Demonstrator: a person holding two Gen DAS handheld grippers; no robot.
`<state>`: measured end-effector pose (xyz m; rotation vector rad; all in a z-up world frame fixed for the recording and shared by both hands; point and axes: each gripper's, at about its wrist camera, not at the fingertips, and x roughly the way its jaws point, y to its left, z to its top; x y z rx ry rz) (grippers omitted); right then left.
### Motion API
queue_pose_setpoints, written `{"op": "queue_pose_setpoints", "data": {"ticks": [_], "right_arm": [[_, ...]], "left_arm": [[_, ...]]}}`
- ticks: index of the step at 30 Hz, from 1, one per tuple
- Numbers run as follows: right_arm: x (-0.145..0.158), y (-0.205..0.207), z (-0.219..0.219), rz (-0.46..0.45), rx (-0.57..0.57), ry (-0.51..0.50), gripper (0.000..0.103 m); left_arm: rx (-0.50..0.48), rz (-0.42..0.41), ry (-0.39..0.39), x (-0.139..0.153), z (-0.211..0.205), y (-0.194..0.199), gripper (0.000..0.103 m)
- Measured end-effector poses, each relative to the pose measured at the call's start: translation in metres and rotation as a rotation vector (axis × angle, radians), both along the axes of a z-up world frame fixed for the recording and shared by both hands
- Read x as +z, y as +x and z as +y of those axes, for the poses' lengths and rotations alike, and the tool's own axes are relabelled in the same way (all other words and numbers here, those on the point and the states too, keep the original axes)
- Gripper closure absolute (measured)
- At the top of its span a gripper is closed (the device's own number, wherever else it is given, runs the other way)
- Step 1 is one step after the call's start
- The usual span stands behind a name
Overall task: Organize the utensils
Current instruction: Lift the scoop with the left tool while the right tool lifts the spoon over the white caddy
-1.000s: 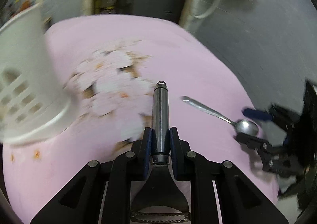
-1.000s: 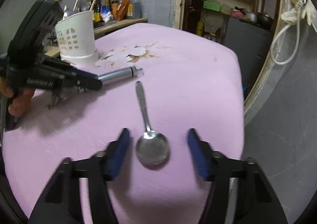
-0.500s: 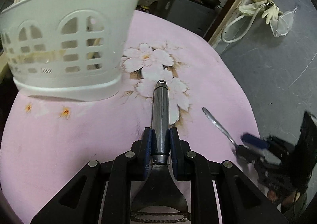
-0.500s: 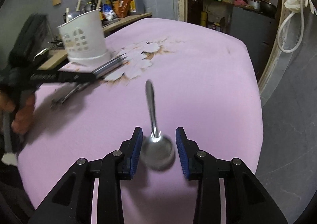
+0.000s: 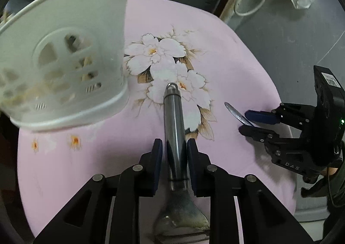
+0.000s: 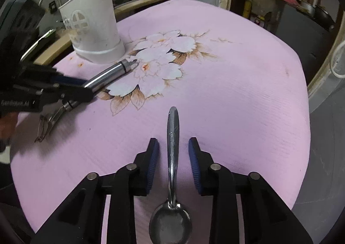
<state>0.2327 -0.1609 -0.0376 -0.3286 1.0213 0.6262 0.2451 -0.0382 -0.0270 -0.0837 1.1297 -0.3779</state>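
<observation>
Peeler point(image 5: 174, 127), metal-handled, clamped between the left gripper point(image 5: 174, 157) pads above the pink floral tablecloth point(image 6: 237, 84). Spoon point(image 6: 172, 170) lies between the right gripper point(image 6: 174, 164) pads; whether they grip it cannot be told. White utensil holder point(image 6: 92, 26) stands just beyond the peeler's handle tip.

Glossy metal spoon point(image 6: 172, 157), polished steel peeler handle point(image 5: 174, 127), matt white plastic holder point(image 5: 64, 56) (slotted, at ten o'clock), pink ribbed tablecloth point(image 6: 237, 93), dull black grippers' blue pads point(image 6: 153, 164)
</observation>
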Motion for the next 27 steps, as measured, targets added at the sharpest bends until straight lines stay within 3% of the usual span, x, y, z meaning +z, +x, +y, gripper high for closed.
{"op": "queue_pose_setpoints", "data": {"ticks": [4,9,15,17,20,24,27], "right_arm": [[0.000,0.002,-0.001,0.032,0.009,-0.011,0.093],[0.000,-0.002,0.008,0.000,0.043,-0.082,0.094],[0.000,0.005,0.016,0.050,0.073,-0.141,0.094],[0.000,0.004,0.014,0.046,0.054,-0.131,0.095],[0.000,-0.010,0.016,-0.038,0.053,-0.136,0.096],[0.004,-0.024,0.000,-0.092,-0.036,0.024,0.096],[0.016,-0.048,0.000,-0.231,-0.067,0.099,0.096]], "left_arm": [[-0.045,0.025,0.038,-0.002,-0.006,0.009,0.083],[-0.138,0.035,0.130,-0.002,-0.021,0.012,0.083],[-0.169,0.061,0.139,-0.003,-0.023,0.017,0.084],[-0.147,0.033,0.118,-0.003,-0.020,0.013,0.087],[-0.108,-0.035,0.077,-0.003,-0.011,0.001,0.088],[-0.028,-0.111,-0.022,0.001,0.003,-0.023,0.089],[0.042,-0.224,-0.063,0.010,0.014,-0.043,0.089]]}}
